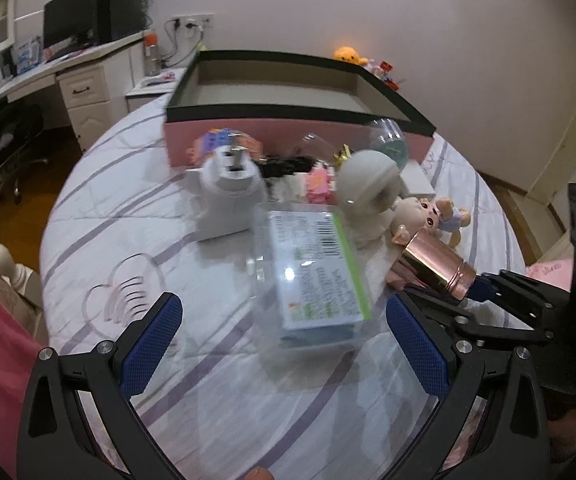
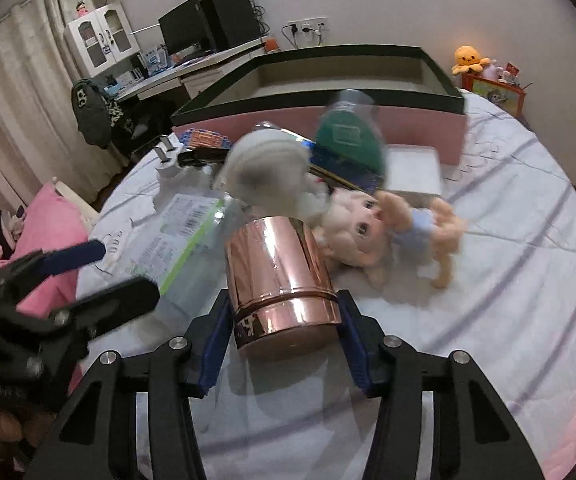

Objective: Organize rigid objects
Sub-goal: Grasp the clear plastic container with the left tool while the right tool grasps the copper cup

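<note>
Right wrist view shows our right gripper [image 2: 283, 336] clamped on the copper cup [image 2: 279, 280], which lies on the bed pointing toward the box [image 2: 312, 100] ahead, while our left gripper [image 1: 283, 344] gapes empty over the clear case [image 1: 312, 276].

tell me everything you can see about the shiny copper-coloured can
The copper can is a smooth cylinder with a mirror-like rose-gold finish, metal by the look of it, and a thin raised band near the end closest to the right gripper. It lies tilted on the striped bedsheet, its far end pointing toward the doll and a white round object. The gripper's blue pads press on both sides of its banded end. In the left wrist view it sits right of the clear plastic package.
</note>
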The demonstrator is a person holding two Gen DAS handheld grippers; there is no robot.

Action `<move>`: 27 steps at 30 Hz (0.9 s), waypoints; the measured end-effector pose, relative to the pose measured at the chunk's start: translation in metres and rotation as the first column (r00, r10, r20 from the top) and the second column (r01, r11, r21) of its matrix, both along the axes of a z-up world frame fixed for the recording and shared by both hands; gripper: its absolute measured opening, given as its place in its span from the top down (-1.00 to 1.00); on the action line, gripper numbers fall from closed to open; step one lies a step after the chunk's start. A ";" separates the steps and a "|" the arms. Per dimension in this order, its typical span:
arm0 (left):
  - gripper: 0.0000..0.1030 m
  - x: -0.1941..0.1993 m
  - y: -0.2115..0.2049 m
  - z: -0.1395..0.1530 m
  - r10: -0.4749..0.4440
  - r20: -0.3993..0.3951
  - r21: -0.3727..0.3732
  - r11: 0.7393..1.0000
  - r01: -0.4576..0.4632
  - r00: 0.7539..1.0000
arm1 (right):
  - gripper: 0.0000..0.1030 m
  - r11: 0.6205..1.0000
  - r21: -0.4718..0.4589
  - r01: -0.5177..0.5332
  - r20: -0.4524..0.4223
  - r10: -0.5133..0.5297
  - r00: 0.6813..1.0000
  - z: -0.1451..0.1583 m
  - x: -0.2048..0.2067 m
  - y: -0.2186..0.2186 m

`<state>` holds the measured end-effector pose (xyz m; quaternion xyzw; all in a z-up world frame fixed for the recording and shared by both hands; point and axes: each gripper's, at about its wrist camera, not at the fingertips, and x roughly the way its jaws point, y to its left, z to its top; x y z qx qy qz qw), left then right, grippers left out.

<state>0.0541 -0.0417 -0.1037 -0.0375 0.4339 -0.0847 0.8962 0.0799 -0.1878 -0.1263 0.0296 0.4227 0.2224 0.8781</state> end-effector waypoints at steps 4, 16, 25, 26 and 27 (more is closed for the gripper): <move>-1.00 0.014 -0.010 -0.014 -0.011 -0.040 0.023 1.000 0.012 0.999 | 0.01 0.999 -0.009 0.047 -0.005 -0.047 0.999 -0.001 -0.003 -0.017; -0.24 0.024 -0.005 -0.020 -0.035 -0.027 0.097 0.995 0.037 0.999 | 0.01 0.999 -0.027 0.036 -0.001 -0.036 0.999 -0.003 0.007 -0.012; -0.23 0.011 0.000 -0.012 -0.063 0.003 0.049 0.997 0.063 0.998 | 0.05 1.000 -0.011 0.015 -0.004 -0.015 1.000 0.006 -0.010 -0.015; -0.23 0.009 0.000 -0.008 -0.065 0.014 0.055 0.996 0.065 0.998 | 0.05 1.000 -0.005 0.011 0.002 -0.011 1.000 0.009 -0.011 -0.015; -0.23 0.006 0.002 -0.004 -0.067 0.025 0.059 0.996 0.065 0.997 | 0.05 1.000 0.004 0.009 0.005 -0.009 1.000 0.012 -0.011 -0.015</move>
